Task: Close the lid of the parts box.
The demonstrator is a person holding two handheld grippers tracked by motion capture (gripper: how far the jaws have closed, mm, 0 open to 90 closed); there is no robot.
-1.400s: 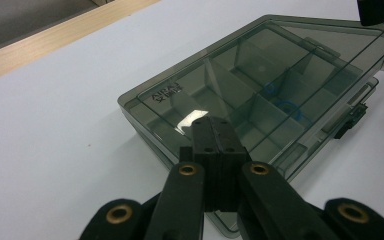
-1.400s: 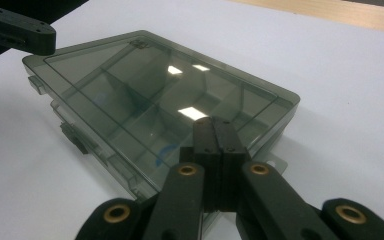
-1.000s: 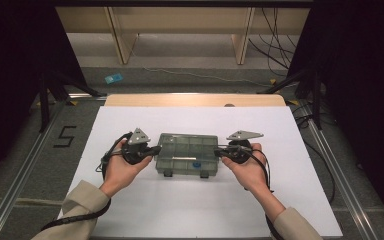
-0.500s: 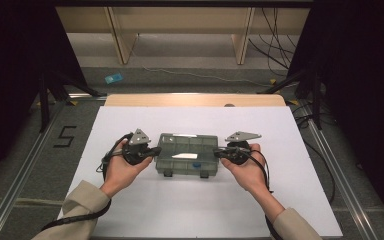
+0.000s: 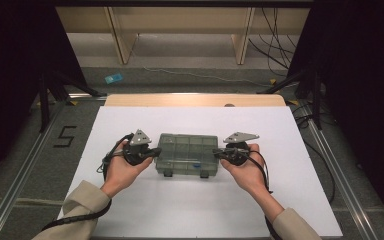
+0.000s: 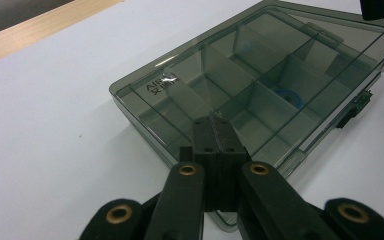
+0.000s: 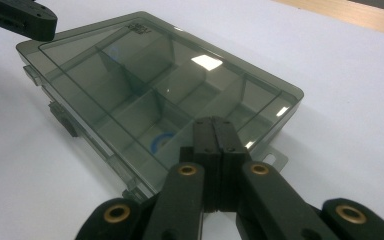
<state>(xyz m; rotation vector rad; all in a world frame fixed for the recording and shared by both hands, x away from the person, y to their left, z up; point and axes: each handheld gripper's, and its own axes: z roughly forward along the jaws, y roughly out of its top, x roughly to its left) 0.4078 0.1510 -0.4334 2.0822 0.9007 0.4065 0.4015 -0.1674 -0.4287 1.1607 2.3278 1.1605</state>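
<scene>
Organizer box (image 5: 187, 154) flanked at both short edges by fingers pressed together.

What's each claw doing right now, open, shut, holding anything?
Left claw: shut, holding nothing, tips at the left end of the clear compartment box.
Right claw: shut, holding nothing, tips at the box's right end.

One camera hangs high above the person's side, looking forward and down at the whole white table (image 5: 190, 215). Two more ride low on the grippers, very close, facing each other from opposite ends of the smoky see-through plastic box with little compartments (image 5: 187, 152) (image 6: 260, 80) (image 7: 145, 85), which all three show.
</scene>
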